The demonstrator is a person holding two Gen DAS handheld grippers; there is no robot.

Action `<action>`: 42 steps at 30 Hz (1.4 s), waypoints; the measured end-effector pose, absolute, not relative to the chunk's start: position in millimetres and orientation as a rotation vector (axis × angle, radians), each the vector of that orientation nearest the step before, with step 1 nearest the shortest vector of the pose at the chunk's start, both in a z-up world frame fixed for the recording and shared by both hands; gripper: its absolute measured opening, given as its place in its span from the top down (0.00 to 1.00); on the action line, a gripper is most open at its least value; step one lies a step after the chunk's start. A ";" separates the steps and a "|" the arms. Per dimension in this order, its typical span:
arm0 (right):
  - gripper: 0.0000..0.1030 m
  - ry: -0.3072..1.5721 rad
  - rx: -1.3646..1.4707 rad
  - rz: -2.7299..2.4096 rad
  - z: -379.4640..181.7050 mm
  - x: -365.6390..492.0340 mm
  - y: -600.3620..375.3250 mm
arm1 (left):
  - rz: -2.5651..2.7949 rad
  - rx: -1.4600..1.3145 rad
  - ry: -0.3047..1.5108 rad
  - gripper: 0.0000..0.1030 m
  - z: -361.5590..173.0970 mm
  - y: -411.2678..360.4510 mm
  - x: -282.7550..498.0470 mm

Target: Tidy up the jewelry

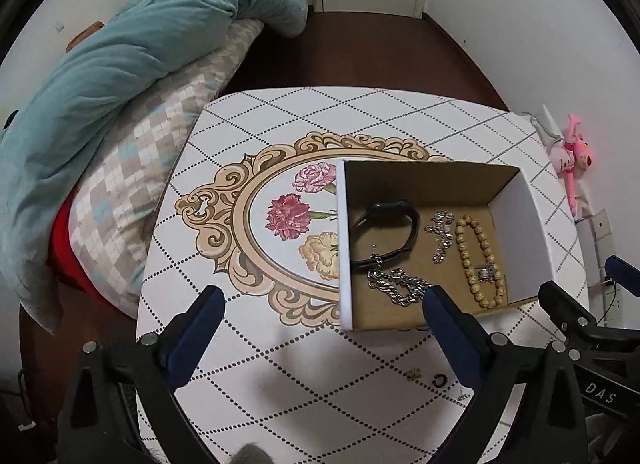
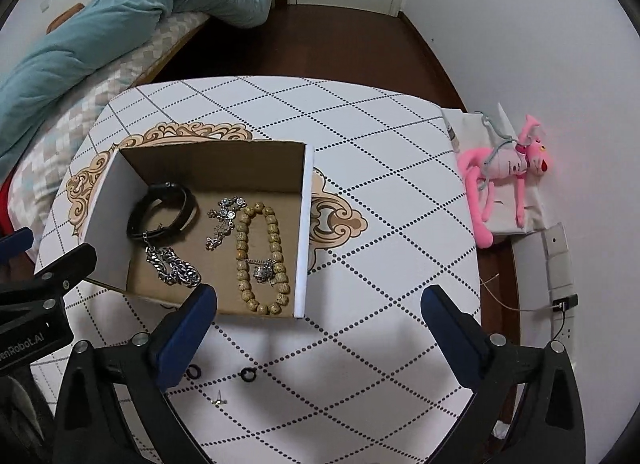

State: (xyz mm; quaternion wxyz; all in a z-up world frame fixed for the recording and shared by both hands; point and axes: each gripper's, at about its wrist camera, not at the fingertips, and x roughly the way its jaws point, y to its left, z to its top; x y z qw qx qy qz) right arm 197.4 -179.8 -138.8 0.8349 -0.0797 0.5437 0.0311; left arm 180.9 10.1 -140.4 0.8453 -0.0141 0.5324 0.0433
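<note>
An open cardboard box (image 1: 345, 248) (image 2: 303, 232) stands on the patterned table. Inside lie a black band (image 1: 386, 230) (image 2: 162, 214), a silver chain (image 1: 394, 284) (image 2: 174, 264), a small silver bracelet (image 1: 442, 236) (image 2: 222, 222), a tan bead bracelet (image 1: 478, 260) (image 2: 258, 260) and a silver ring (image 2: 262, 271) on the beads. Small black rings (image 2: 247, 375) (image 1: 440, 381) and a tiny earring (image 2: 218, 399) (image 1: 412, 374) lie on the table in front of the box. My left gripper (image 1: 324, 304) and right gripper (image 2: 318, 304) are both open and empty, above the table near the box's front.
The table (image 2: 360, 136) has a white cloth with a dotted diamond pattern and a floral medallion (image 1: 288, 216). A bed with a teal duvet (image 1: 120, 76) stands at the left. A pink plush toy (image 2: 504, 180) lies on a white bag at the right wall.
</note>
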 end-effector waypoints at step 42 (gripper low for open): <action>0.50 1.221 -0.036 0.181 -217.4 129.6 -164.7 | 0.153 -0.002 1.284 0.02 -221.4 18.1 122.2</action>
